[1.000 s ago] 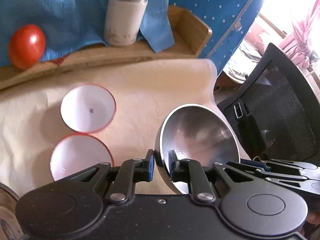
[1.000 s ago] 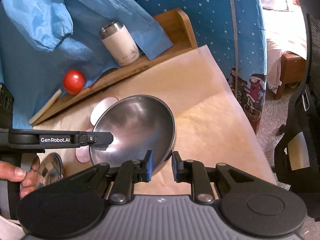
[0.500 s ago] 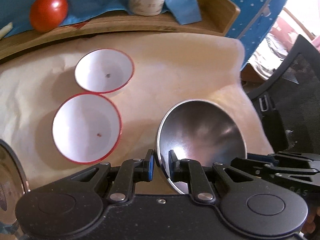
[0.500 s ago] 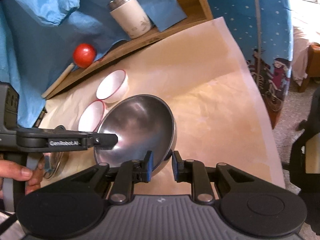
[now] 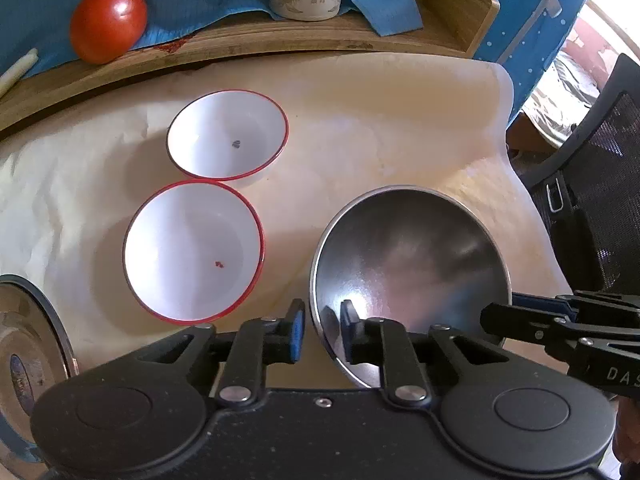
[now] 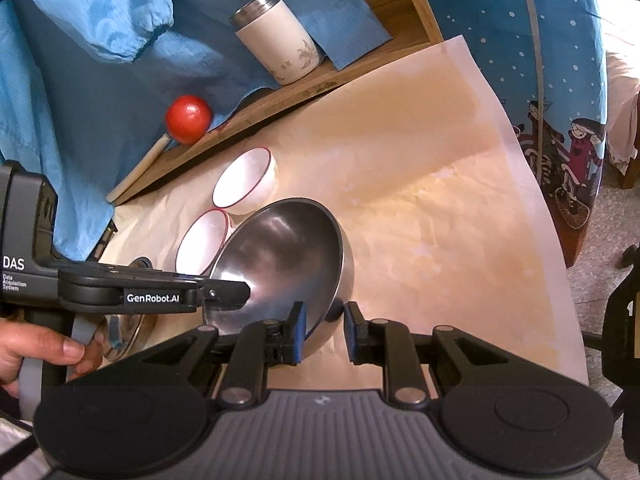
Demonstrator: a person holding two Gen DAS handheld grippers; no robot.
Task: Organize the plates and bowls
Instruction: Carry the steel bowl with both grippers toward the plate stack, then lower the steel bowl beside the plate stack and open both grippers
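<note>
I find the steel bowl (image 5: 408,256) tilted on the paper-covered surface (image 5: 360,120), just right of 2 red-rimmed white bowls (image 5: 194,250) lying side by side. My left claw (image 5: 322,330) straddles its near rim, jaws opening, a gap showing at the outer pad. My right claw (image 6: 324,330) straddles the opposite rim; I cannot tell whether it pinches. A tomato (image 5: 108,22) sits on the shelf (image 5: 280,38) behind.
</note>
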